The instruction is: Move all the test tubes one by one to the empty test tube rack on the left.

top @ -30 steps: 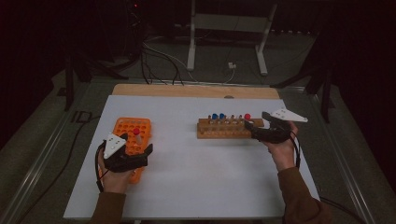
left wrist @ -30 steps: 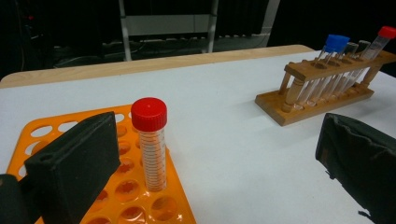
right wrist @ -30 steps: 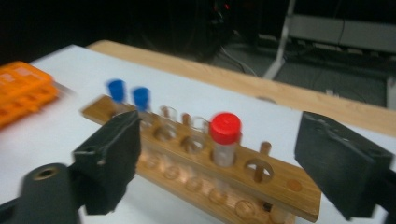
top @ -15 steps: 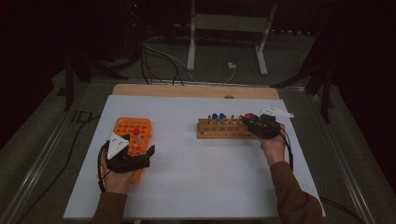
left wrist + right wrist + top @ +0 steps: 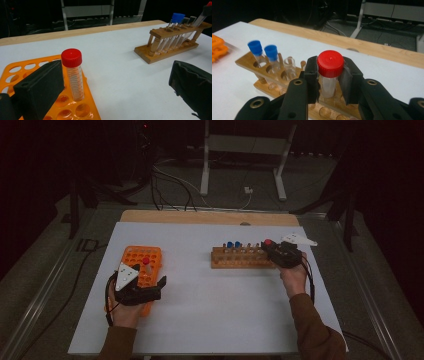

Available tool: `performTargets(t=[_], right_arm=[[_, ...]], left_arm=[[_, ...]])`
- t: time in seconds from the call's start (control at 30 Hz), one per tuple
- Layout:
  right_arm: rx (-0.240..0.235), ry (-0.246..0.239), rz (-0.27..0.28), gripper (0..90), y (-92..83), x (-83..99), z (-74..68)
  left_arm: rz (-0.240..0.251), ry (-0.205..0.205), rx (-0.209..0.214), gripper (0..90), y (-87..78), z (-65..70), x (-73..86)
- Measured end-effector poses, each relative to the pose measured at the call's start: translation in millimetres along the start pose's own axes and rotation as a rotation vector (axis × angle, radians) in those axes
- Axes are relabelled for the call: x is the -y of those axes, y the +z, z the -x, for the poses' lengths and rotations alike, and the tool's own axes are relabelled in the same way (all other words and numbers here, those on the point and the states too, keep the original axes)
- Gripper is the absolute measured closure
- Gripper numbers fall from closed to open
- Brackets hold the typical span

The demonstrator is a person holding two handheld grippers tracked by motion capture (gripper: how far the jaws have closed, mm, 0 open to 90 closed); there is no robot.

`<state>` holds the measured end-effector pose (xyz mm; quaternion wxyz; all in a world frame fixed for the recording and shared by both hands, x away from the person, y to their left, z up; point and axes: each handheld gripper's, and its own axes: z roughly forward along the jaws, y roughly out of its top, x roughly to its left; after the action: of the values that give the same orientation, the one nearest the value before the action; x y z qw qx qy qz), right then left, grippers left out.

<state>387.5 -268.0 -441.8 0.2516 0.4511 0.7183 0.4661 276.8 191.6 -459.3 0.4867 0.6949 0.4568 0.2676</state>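
The rack [image 5: 262, 75] is showing pale, matt wood; the orange tray [image 5: 77, 110] is gleaming as glossy plastic; the tube [image 5: 329, 82] is looking frosted plastic under a smooth red cap.

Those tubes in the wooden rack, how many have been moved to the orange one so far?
One red-capped tube already stands in the orange rack, beside the open left tongs. In hand: the right tongs have just been closing on a second red-capped tube at the wooden rack. Left, I would guess: two blue-capped tubes and some uncapped ones.
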Motion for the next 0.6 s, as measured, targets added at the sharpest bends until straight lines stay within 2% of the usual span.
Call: performTargets(t=[0.37, 0.6], right_arm=[[0.001, -0.02, 0.059, 70.4, -24.6, -25.4, -1.7], [-0.03, -0.019, 0.08, 70.4, -40.6, -32.9, -5.5]], left_arm=[[-0.001, 0.004, 0.007, 0.4, 0.3, 2.0, 0.2], [0.009, 0.007, 0.011, 0.4, 0.4, 6.2, -1.6]])
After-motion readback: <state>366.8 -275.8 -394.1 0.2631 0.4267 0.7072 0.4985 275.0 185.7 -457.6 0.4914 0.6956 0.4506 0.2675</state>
